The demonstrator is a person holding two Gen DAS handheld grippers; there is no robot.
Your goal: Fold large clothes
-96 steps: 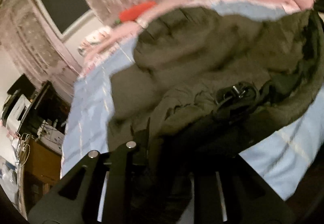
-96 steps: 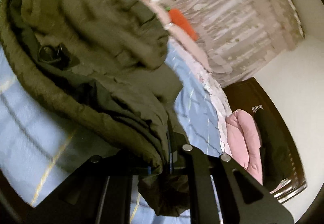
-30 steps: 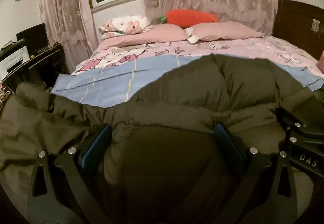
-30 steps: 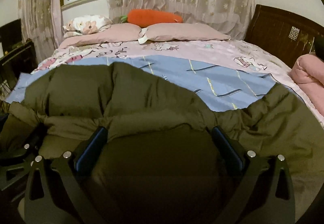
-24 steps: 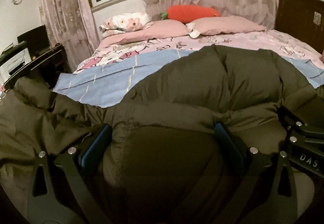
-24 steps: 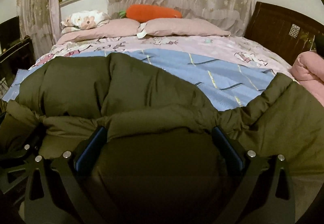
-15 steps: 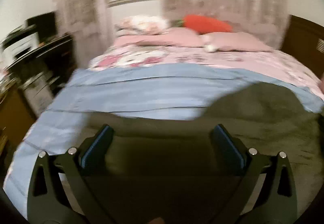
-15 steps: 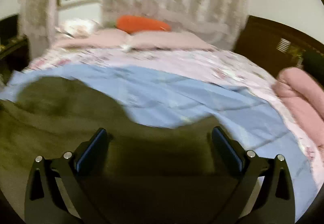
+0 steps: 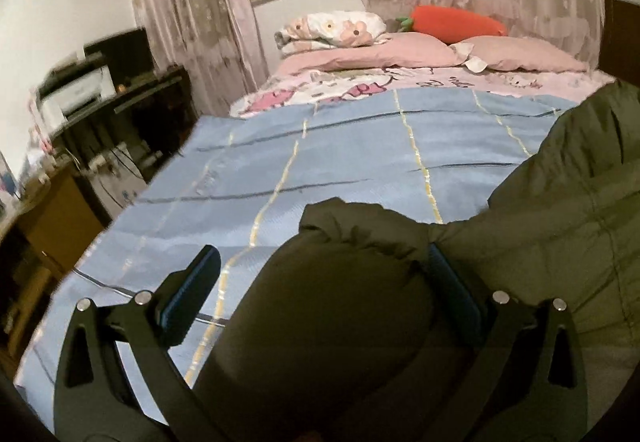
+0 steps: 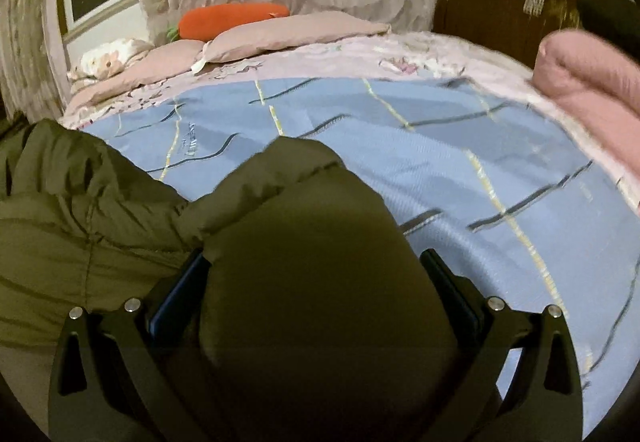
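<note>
An olive-green puffy jacket (image 9: 560,222) lies on the bed and fills the right side of the left wrist view. A rounded end of it bulges between the fingers of my left gripper (image 9: 320,282), which stands open; the left finger (image 9: 192,290) is off the fabric. In the right wrist view the jacket (image 10: 80,210) fills the left side. Another rounded end of it sits between the wide-open fingers of my right gripper (image 10: 316,282). The jacket's lower part is hidden under both grippers.
A blue striped blanket (image 9: 340,162) covers the bed beyond the jacket. Pink pillows (image 9: 520,54), a carrot plush (image 10: 232,18) and a flowered cushion (image 9: 332,26) lie at the head. A folded pink quilt (image 10: 588,82) sits at the right edge, dark shelving (image 9: 120,114) beside the bed's left.
Both grippers, shut on the lifted jacket three seconds ago, now stand open over it on the bed. In the last half second they swung apart, left leftward and right rightward.
</note>
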